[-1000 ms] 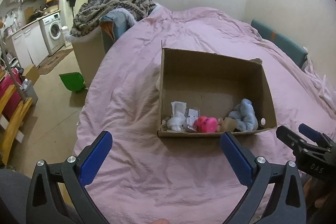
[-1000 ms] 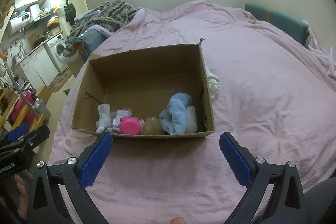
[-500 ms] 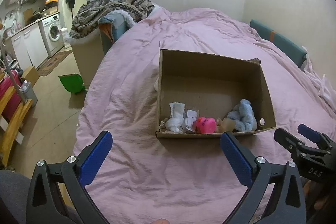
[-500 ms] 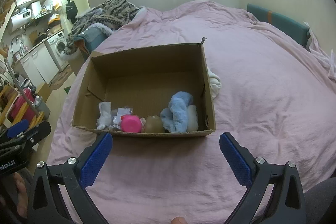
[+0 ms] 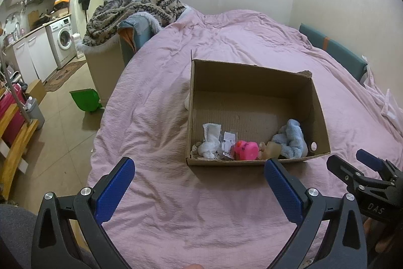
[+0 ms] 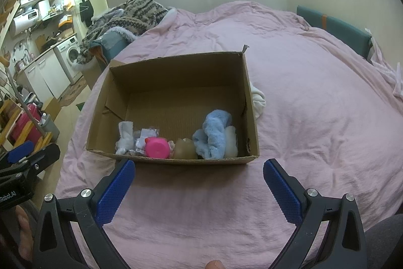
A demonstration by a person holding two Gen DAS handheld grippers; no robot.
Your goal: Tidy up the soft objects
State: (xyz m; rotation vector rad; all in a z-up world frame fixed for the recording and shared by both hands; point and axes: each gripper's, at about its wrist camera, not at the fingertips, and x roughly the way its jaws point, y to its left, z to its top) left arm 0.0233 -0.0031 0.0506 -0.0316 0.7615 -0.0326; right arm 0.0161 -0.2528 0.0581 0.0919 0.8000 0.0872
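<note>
Open brown cardboard box [image 6: 248, 117] sits mid-bed on wrinkled pink bedspread [image 6: 314, 117]. Along its near wall, from its left corner: crumpled white cloth [image 6: 124, 138], pink plastic toy [image 6: 156, 147], tan squishy lump [image 6: 184, 149], fluffy light-blue towel [image 6: 214, 134]. Left gripper [image 5: 199, 177] and right gripper [image 6: 199, 178] hover near the bed's front edge, both spread wide, empty.

One cardboard box [image 6: 252, 117]; one pink toy [image 6: 156, 147]; one blue plush [image 6: 214, 135]; two grippers.

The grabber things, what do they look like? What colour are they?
The left gripper and right gripper are alike: black plastic arms, silver bolts, and blue bumpy pads on the fingers. One has white letters, "DAS", printed on its side.
</note>
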